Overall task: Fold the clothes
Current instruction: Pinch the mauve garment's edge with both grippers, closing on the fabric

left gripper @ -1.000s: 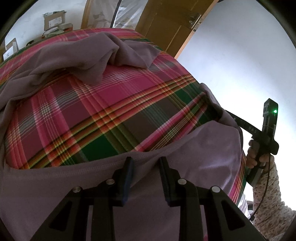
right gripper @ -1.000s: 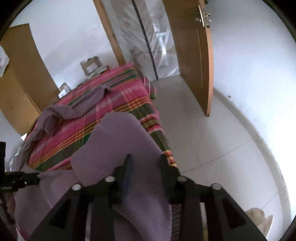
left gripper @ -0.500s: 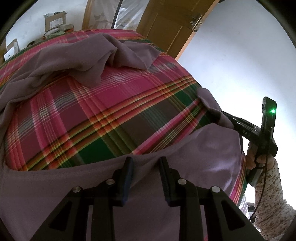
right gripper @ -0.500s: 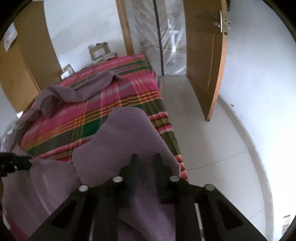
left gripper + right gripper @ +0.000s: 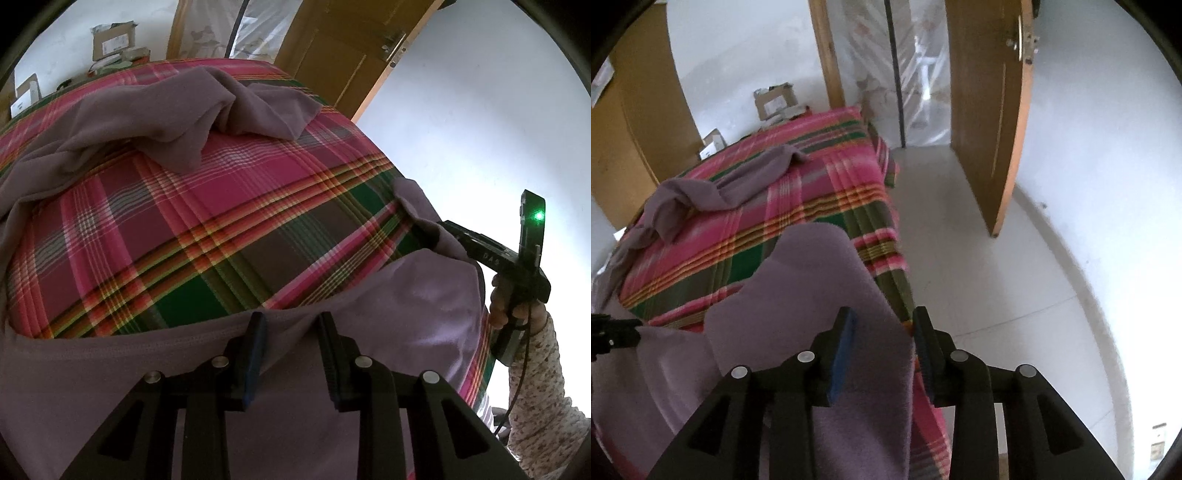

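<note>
Bed under a pink-green plaid cover fills the scene; wooden door stands open beyond its far corner.

Purple garment, large soft knit, lies strung out along the bed: near hem draped over the bed's near edge, far part bunched in loose folds toward the head end. Plaid shows bare between the two parts.

Likely light, limp, no stiffness; will sag and trail wherever unsupported. Fleecy surface, probably not slippery. Best held at the stitched hem or at corners, both hands spaced apart to keep an edge taut.

Left gripper: jaws part open, hem edge lying between them; pads not visibly pressing the cloth.

Right gripper: jaws opening, a raised flap of the garment between them, pads apart from it. Held by a hand in a floral sleeve.
</note>
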Tool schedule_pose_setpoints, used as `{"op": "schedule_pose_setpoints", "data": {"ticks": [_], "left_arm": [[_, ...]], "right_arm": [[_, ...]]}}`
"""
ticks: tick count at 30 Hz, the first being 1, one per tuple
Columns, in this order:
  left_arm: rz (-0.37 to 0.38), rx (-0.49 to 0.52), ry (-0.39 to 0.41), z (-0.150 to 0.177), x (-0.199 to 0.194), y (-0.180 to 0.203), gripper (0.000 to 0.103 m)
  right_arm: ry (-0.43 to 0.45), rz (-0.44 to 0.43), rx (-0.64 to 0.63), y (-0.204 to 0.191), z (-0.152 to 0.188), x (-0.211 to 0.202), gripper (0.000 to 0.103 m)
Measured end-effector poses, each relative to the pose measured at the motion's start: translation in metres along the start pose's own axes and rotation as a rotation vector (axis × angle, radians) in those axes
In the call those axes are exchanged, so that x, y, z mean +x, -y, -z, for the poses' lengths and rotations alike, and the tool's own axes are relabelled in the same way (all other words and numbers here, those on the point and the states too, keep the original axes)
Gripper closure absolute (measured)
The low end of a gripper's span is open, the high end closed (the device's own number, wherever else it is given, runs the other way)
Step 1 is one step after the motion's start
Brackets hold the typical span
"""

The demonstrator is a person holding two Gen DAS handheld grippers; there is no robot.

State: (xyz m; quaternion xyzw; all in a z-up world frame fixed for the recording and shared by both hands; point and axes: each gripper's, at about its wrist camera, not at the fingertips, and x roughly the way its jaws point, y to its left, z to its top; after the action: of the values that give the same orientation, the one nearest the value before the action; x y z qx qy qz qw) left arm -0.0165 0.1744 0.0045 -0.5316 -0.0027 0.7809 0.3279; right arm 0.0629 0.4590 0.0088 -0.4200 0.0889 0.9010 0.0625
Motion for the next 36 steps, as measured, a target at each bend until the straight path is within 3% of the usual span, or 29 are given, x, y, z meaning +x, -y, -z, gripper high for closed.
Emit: {"op": "schedule_pose_setpoints", "data": {"ticks": [3,8,10,18,26,36], "left_arm": [[0.001,-0.004,0.003,0.000,0.000,0.000,0.074],[-0.002,-0.008,0.006,-0.001,0.000,0.001,0.074],[-0.004,-0.012,0.007,-0.001,-0.001,0.001,0.074],[-0.016,-0.012,0.017,0.001,-0.001,0.001,0.074],[-0.035,0.015,0.041,0.001,0.000,0.010,0.096],[-0.004,-0.012,0.115,-0.006,-0.016,0.012,0.101]], "right_arm": [[0.005,0.013,-0.018,-0.004,0.001,0.000,0.067],[0.010,0.031,-0.070,-0.013,0.006,-0.003,0.082],[0.014,0.041,-0.086,-0.017,0.006,-0.004,0.094],[0.131,0.074,-0.027,-0.003,0.008,-0.032,0.097],[0.203,0.148,0.085,0.035,0.014,-0.060,0.097],[0.276,0.208,0.213,0.067,0.039,-0.087,0.097]]}}
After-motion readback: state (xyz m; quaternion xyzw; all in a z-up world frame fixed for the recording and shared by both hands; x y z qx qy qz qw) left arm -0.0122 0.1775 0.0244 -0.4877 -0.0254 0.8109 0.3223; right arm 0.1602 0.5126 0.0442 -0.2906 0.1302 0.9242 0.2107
